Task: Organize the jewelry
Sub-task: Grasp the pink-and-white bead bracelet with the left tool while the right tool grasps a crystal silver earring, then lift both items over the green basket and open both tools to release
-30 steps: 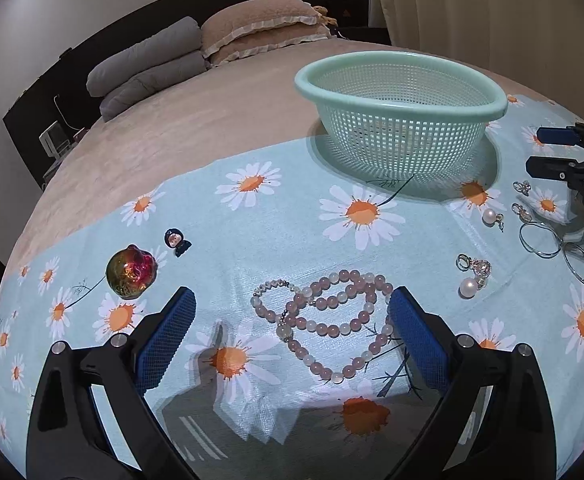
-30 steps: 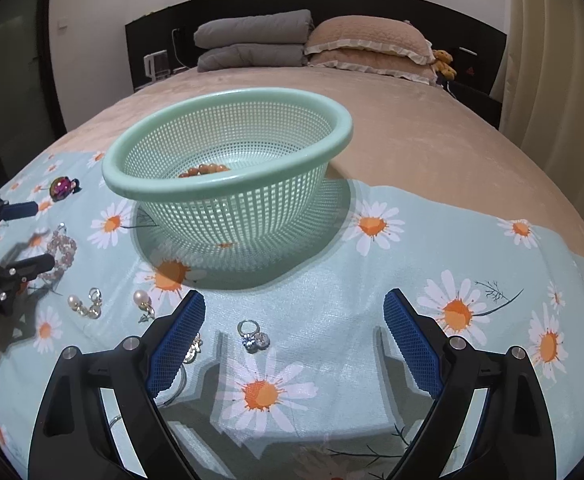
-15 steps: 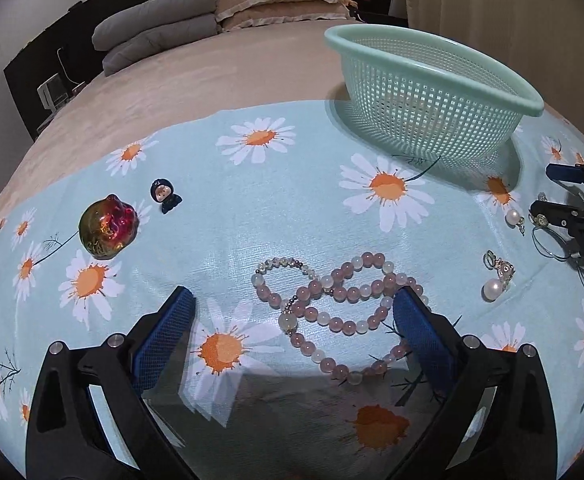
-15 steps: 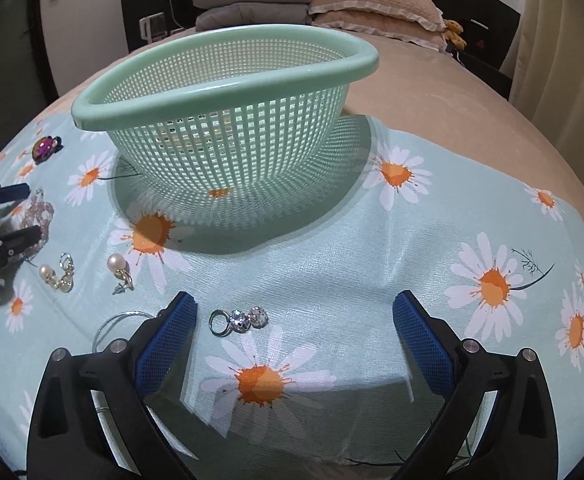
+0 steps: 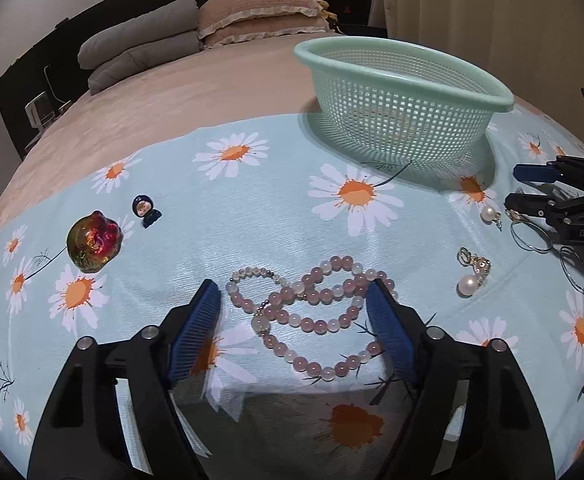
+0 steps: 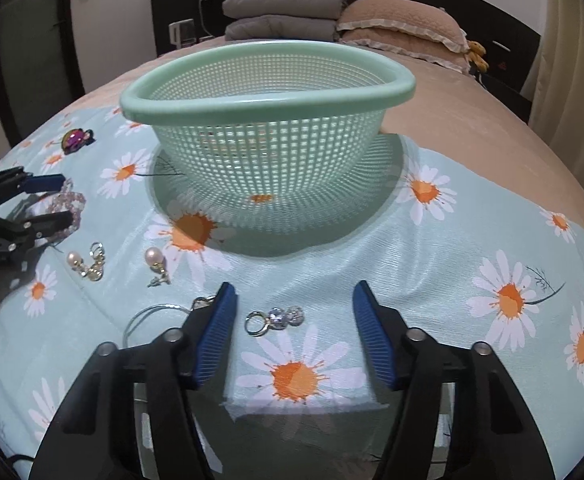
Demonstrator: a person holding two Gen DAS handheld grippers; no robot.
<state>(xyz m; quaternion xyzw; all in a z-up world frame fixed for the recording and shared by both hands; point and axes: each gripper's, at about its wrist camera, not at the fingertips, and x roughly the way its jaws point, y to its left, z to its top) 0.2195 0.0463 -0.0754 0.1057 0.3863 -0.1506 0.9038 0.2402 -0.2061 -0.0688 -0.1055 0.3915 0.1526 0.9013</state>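
A pink bead necklace lies on the daisy cloth between the open fingers of my left gripper, low over it. A crystal ring charm lies between the open fingers of my right gripper. The mint mesh basket stands beyond, also in the right wrist view. Pearl earrings, wire hoops, an iridescent charm and a small doll charm lie around.
The cloth covers a bed with grey and tan pillows at the headboard. The other gripper shows at the right edge of the left wrist view and at the left edge of the right wrist view.
Both grippers have moved down and closer to the cloth. The left now straddles the bead necklace; the right now straddles the ring charm. Both have narrowed slightly.
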